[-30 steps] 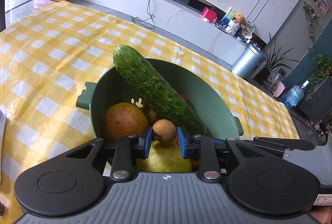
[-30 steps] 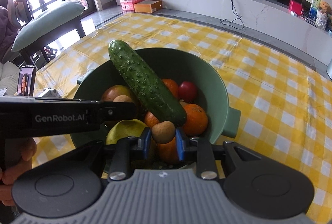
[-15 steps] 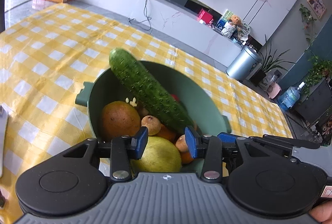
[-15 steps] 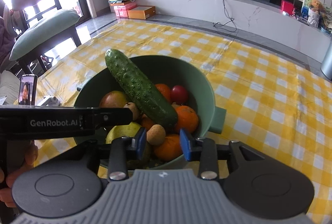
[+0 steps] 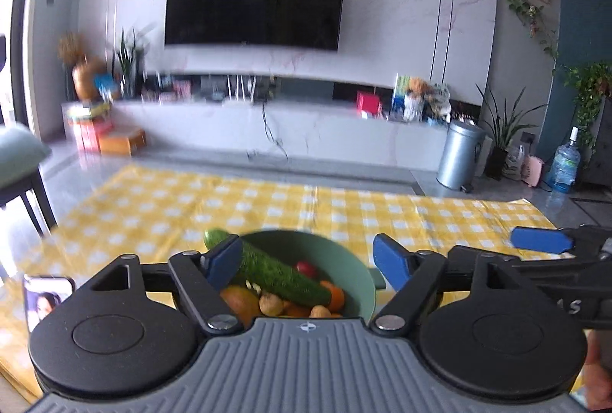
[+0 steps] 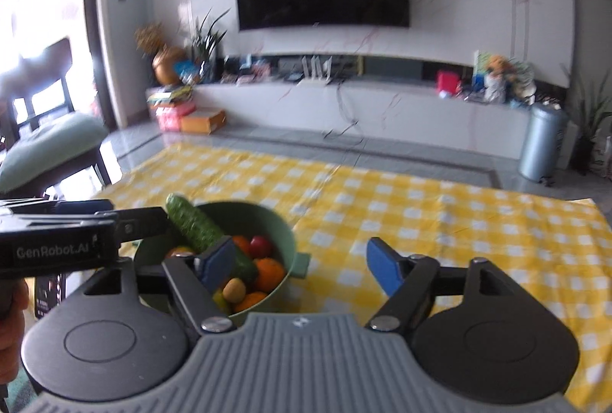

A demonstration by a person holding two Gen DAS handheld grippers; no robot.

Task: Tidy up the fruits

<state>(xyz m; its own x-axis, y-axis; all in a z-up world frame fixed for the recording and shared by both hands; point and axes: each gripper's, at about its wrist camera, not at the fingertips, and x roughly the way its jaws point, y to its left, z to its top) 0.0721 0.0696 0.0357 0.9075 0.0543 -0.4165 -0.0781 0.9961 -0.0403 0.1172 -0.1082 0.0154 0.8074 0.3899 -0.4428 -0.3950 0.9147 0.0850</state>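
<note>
A green bowl (image 5: 346, 260) (image 6: 267, 218) sits on the yellow checked tablecloth, filled with fruit. A long cucumber (image 5: 279, 273) (image 6: 193, 225) leans across it over oranges (image 6: 269, 269), a red fruit (image 5: 306, 267) (image 6: 260, 244) and small brown fruits (image 5: 269, 304) (image 6: 234, 290). My left gripper (image 5: 310, 262) is wide open and empty, pulled back above the bowl. My right gripper (image 6: 302, 265) is wide open and empty, with the bowl behind its left finger.
The tablecloth (image 6: 440, 221) stretches far and right of the bowl. A phone (image 5: 46, 298) lies at the table's left edge. A chair with a green cushion (image 6: 49, 145) stands left. A TV wall, low cabinet and bin (image 5: 459, 153) lie beyond.
Both grippers let go of the small brown fruits into the bowl, opened wide, and pulled up and back, tilting toward the room.
</note>
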